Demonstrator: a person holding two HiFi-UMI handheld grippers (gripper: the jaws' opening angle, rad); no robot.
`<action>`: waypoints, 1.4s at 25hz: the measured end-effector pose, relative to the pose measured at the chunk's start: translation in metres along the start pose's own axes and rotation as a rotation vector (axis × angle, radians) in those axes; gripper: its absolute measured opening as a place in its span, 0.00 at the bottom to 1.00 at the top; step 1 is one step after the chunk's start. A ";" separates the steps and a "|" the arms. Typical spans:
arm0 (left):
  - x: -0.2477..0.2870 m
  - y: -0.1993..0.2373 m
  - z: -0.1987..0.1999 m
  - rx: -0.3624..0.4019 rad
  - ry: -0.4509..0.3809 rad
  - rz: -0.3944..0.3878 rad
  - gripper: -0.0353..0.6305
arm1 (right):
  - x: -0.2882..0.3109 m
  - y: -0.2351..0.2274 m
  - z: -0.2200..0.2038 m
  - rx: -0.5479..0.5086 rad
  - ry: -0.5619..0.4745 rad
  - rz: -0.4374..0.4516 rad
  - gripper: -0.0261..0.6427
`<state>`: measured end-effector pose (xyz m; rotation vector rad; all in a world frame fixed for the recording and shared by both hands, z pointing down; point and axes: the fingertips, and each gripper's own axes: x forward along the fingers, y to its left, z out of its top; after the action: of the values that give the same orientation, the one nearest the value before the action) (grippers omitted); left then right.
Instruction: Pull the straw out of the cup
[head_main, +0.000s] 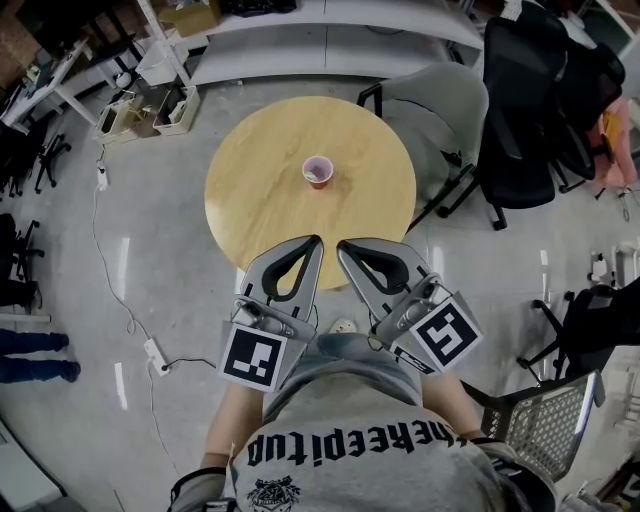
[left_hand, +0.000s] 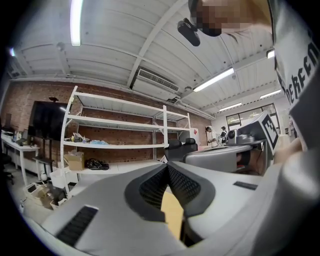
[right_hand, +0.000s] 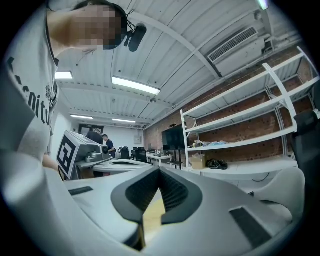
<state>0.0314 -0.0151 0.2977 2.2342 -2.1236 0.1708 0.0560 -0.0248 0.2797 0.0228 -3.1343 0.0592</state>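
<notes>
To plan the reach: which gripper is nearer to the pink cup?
Left, only slightly. The left gripper points straight at the cup from the table's near edge; the right gripper sits beside it, offset rightward.

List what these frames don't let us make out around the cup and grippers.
- Straw: in the head view the cup is too small. There is a dark shape inside, but I can't tell what it is.
- Cup: missing from both gripper views, which look level across the room over their own shut jaws.
- Table: in the head view, part of its near edge is hidden behind the left gripper and right gripper.
</notes>
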 end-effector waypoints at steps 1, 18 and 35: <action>0.002 0.000 0.001 0.003 0.002 0.000 0.09 | -0.001 -0.002 0.000 0.002 -0.001 0.000 0.04; 0.039 0.027 0.002 0.000 0.018 -0.083 0.09 | 0.024 -0.038 -0.002 0.026 0.021 -0.090 0.04; 0.068 0.089 -0.007 0.009 0.049 -0.253 0.09 | 0.079 -0.065 -0.004 0.039 0.045 -0.266 0.04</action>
<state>-0.0540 -0.0865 0.3091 2.4493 -1.7981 0.2208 -0.0218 -0.0911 0.2871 0.4309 -3.0525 0.1161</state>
